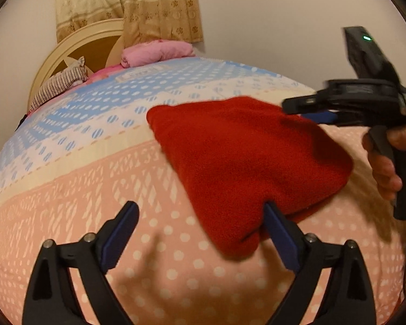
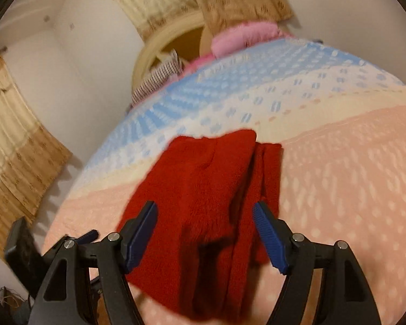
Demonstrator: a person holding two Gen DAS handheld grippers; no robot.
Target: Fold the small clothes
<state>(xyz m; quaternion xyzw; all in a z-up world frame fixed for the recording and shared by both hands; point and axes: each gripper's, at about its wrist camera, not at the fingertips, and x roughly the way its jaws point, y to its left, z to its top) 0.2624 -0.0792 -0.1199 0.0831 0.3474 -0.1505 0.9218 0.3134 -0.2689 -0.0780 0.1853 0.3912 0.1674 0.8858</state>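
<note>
Though blurred at the near end, easy to spot: one red cloth (image 2: 203, 189), folded, lying flat on the bed (image 2: 352, 176), at 12 o'clock from the right gripper (image 2: 205, 205). Cut off by the bottom rim of that view. Hard to tell what kind of clothing. Right fingers (image 2: 270, 238) spread apart over the cloth, pinching nothing. Same gripper blurred at 2 o'clock in the left wrist view, with one hand (image 1: 384, 168) on its handle, partly cut off by the rim.

Left gripper (image 1: 200, 208) low over the bed, fingers (image 1: 119, 235) spread wide, holding nothing. One of them right at the cloth's near edge, at 6 o'clock on the cloth; cannot tell if touching.

Counted: one red cloth, two grippers, four blue fingers. At 11 o'clock, far off: one pink bundle (image 1: 154, 51), one striped cloth (image 1: 56, 84), one headboard (image 1: 94, 43) mostly hidden behind them. Two curtains (image 2: 16, 140), both cut off by the rim.
</note>
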